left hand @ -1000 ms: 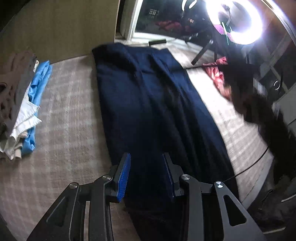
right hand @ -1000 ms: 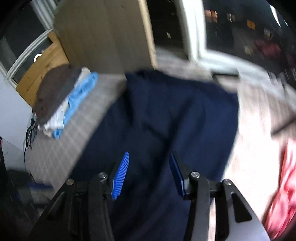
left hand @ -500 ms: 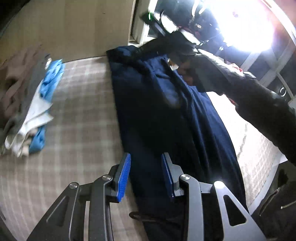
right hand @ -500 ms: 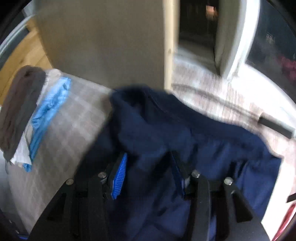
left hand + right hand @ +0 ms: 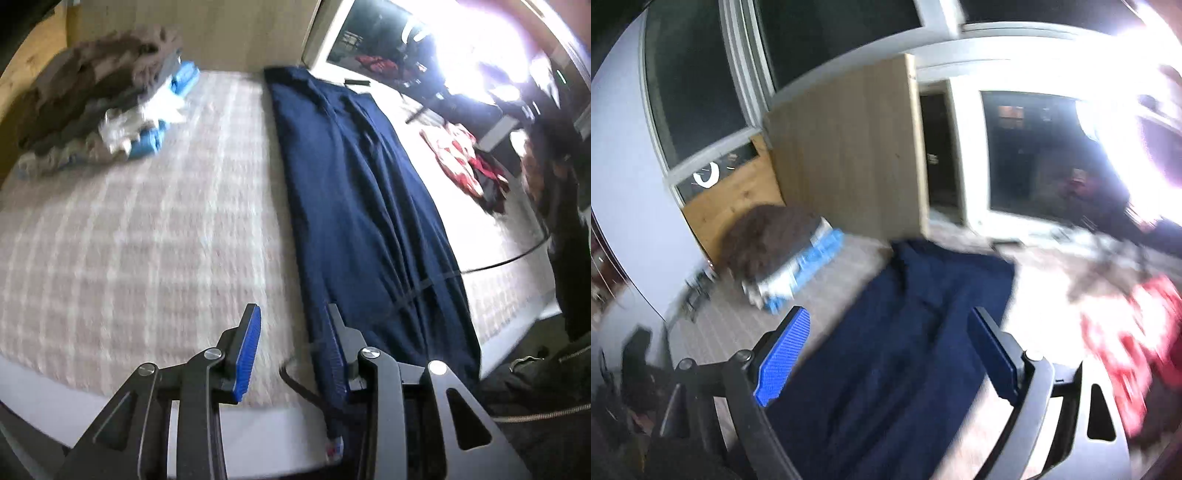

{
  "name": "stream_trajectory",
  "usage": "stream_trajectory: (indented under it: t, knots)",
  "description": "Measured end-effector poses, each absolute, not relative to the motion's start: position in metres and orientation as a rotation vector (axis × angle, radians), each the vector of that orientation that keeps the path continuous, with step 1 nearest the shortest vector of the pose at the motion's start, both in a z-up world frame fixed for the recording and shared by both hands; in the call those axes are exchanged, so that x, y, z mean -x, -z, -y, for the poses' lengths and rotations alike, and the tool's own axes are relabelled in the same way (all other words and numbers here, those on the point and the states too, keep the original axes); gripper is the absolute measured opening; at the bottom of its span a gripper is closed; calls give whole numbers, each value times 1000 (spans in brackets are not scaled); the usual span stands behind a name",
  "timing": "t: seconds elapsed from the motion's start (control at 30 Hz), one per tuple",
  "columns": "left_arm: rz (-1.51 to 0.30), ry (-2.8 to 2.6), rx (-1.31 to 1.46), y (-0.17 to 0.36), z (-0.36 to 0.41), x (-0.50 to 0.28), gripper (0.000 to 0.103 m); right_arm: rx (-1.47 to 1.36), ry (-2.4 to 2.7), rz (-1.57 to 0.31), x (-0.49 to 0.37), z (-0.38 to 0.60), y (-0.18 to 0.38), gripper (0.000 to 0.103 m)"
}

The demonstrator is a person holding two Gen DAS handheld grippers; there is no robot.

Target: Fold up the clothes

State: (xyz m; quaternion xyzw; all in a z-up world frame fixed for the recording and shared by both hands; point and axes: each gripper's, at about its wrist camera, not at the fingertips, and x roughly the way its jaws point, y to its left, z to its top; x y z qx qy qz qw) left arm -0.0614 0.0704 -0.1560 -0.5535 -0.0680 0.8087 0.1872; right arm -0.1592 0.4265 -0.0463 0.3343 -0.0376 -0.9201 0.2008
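on the plaid bedcover (image 5: 147,229), the navy garment (image 5: 362,206) lies stretched out in a long band, its far end just beside the wooden panel (image 5: 849,155) and its near end spilling over the bedcover's front edge. a stack of folded clothes (image 5: 110,110) sits well to the left of the navy garment, and a red garment (image 5: 461,158) lies crumpled to its right, apart from it.

the left gripper (image 5: 291,350) hangs over the near edge of the navy garment, its blue pads parted at a moderate gap with nothing between them; the right-hand pad overlaps the cloth's left border, though whether it touches is hard to say. the right gripper (image 5: 890,354) is spread wide above the middle of the navy garment, also empty.

the navy garment looks soft, limp and fairly light, a knit that drapes and wrinkles along its length rather than holding shape. it should sag wherever it is not supported and could slip from a shallow pinch. best hold, i judge, is at the two near corners or along the hem, pinching through both layers, one gripper per corner, so the fold carries evenly toward the wooden panel.
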Motion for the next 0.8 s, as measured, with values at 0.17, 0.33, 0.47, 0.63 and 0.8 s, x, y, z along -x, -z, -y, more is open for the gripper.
stream_trajectory:
  t: [0.17,0.33,0.47,0.63,0.8]
  knots:
    - [198,-2153,1573,163,-63,27,33,-1304,2584,233,49,-441,99,87]
    - [133,-2038,1592,173,-58,-11,33,-1570,2613,490,-59,-441,147,87]
    - [115,-1933,1618,187,-59,-35,33,-1665,2666,615,-121,-438,165,87]
    - [61,-1878,1574,182,-53,-66,35,-1654,2637,812,-170,-444,162,87]
    - [60,-1869,1620,204,-51,-70,35,-1706,2713,584,-179,-431,173,87]
